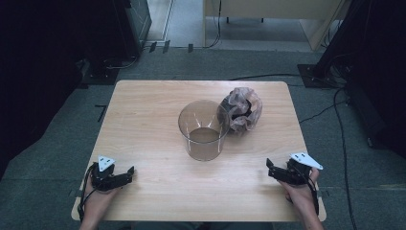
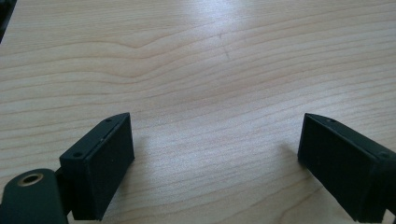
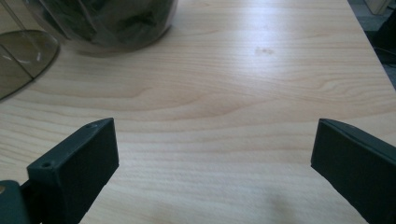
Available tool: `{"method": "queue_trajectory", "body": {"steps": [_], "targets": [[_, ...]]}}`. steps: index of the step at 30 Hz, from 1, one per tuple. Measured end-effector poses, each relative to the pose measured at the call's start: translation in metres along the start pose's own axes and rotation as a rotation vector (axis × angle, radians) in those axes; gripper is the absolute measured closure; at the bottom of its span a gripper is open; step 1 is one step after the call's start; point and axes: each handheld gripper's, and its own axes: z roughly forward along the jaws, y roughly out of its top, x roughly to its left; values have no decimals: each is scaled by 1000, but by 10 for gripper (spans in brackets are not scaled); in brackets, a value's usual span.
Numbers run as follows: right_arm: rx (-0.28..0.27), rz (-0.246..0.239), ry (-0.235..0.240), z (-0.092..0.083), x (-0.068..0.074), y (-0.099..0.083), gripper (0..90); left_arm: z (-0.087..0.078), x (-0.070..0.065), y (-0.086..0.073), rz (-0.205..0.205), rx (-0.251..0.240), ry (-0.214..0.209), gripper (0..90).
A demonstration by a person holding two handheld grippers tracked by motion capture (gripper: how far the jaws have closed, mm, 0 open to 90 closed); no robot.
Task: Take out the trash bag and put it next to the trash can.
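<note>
**Both grippers low at the near edge, jaws spread, nothing held**

Wooden table [image 1: 143, 124], pale grain, seen from above. Near its middle stands a clear plastic cup [image 1: 203, 129], upright, mouth open. Touching or just beside the cup on its far right lies a crumpled bag [image 1: 242, 109], pinkish and translucent with dark patches showing through; whether the two actually touch cannot be told.

Left gripper [image 1: 125, 175] sits at the near left of the table, held in the person's left hand [image 1: 98, 201], pointing toward the right. In the left gripper view its jaws stand wide apart with bare wood between them: released, gripping nothing.

Right gripper [image 1: 271, 170] sits at the near right, held in the right hand [image 1: 301, 194], pointing toward the left. In the right gripper view the jaws are likewise spread wide over bare table, nothing between them. The base of the cup shows at the top left corner of that view, the bag beside it, both well apart from the jaws.

Cup and bag lie roughly between the two grippers but farther up the table.
</note>
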Motion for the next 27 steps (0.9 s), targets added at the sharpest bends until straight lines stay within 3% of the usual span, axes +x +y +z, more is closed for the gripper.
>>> {"method": "queue_trajectory", "body": {"steps": [27], "targets": [[67, -4, -49, -18, -26, -27, 9, 0, 0, 0, 0, 1, 0, 100]]}}
